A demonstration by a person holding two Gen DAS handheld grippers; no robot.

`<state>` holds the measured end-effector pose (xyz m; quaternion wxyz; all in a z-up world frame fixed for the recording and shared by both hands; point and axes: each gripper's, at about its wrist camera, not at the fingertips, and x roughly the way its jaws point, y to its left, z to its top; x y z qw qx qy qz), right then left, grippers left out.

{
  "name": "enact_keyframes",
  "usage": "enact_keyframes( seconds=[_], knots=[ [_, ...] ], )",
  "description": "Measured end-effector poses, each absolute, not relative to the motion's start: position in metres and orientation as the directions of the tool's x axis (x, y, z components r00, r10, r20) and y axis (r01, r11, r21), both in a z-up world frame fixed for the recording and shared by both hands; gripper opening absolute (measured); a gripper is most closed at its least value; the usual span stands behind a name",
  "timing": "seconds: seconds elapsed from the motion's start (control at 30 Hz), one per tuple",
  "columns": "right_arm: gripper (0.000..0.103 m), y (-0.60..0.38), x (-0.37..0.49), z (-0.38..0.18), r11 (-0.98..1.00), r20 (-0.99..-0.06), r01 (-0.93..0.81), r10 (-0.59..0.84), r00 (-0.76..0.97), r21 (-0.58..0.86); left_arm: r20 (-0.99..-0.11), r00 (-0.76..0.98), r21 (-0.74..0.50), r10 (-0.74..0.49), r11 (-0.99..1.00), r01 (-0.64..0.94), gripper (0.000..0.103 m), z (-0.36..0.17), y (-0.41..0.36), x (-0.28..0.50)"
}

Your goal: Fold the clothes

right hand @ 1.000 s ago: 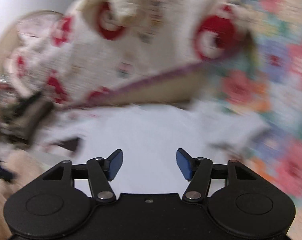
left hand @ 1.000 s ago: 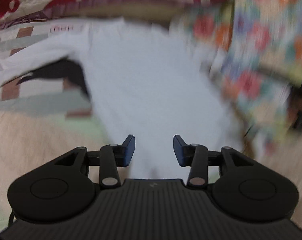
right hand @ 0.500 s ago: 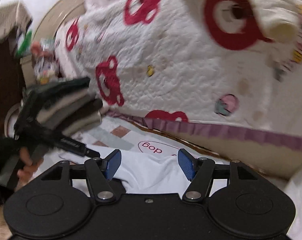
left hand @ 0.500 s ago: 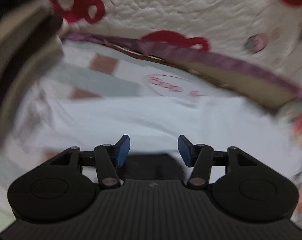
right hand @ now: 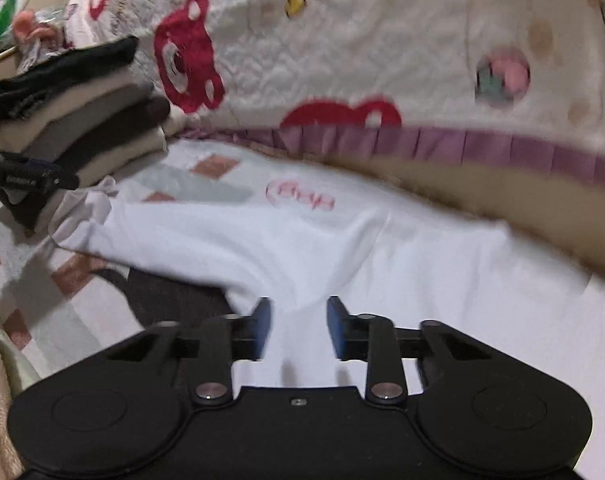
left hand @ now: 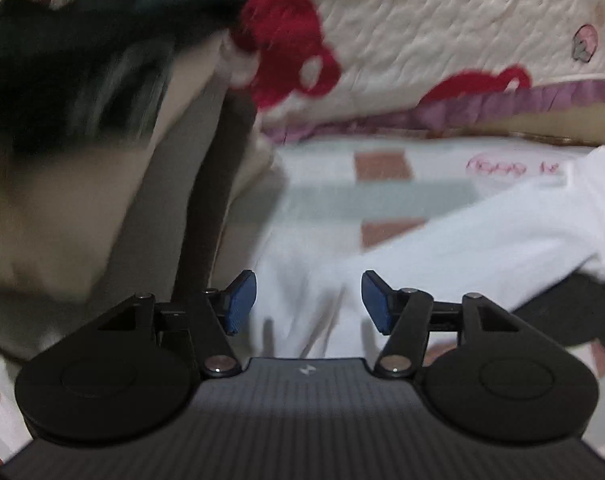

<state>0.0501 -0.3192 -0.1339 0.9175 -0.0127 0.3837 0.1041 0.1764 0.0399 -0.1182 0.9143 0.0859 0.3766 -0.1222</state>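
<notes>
A white garment [right hand: 342, 248] lies spread on the patchwork bed sheet [right hand: 206, 188], over a dark patch [right hand: 174, 300] at its near left. My right gripper [right hand: 299, 324] sits low on the garment's near part. Its jaws are half narrowed around a raised ridge of the white cloth, with a gap still showing on each side. In the left wrist view the garment [left hand: 482, 232] stretches right, its crumpled end under my left gripper [left hand: 308, 300], which is open and holds nothing.
A stack of folded clothes [right hand: 82, 120] in black, beige and brown stands at the left, looming blurred in the left wrist view [left hand: 122, 152]. A white quilt with red bears [right hand: 342, 40] and a purple frill rises behind. A black tool body [right hand: 26, 178] pokes in front of the stack.
Both views swung left and down toward the garment. The right jaws narrowed to about half their earlier gap. The left gripper moved toward the folded stack and stayed open.
</notes>
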Motion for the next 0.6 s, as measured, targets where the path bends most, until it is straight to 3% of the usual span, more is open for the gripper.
enact_keyframes(
  seconds=[0.03, 0.17, 0.33, 0.37, 0.4, 0.6],
  knots=[
    [0.020, -0.317, 0.050, -0.144, 0.978, -0.715, -0.197, 0.183, 0.675, 0.065, -0.716, 0.673, 0.024, -0.186, 0.957, 0.290, 0.057, -0.122, 0.046, 0.176],
    [0.020, -0.312, 0.046, -0.162, 0.971, -0.735, -0.233, 0.201, 0.647, 0.060, -0.711, 0.663, -0.057, -0.236, 0.958, 0.280, 0.059, -0.136, 0.058, 0.178],
    [0.023, -0.324, 0.053, -0.159, 0.962, -0.725, -0.227, 0.263, 0.637, 0.150, -0.716, 0.665, -0.039, -0.214, 0.963, 0.268, 0.060, -0.156, 0.044, 0.187],
    [0.023, -0.325, 0.054, -0.160, 0.962, -0.723, -0.225, 0.266, 0.638, 0.156, -0.720, 0.668, -0.023, -0.189, 0.968, 0.249, 0.048, -0.159, 0.043, 0.187],
    [0.023, -0.326, 0.054, -0.162, 0.962, -0.725, -0.223, 0.267, 0.634, 0.159, -0.719, 0.674, -0.004, -0.171, 0.970, 0.241, 0.006, -0.159, 0.041, 0.186],
    [0.023, -0.326, 0.056, -0.174, 0.971, -0.747, -0.193, 0.234, 0.623, 0.143, -0.575, 0.814, 0.152, -0.083, 0.967, 0.206, 0.003, -0.121, 0.031, 0.158]
  ],
)
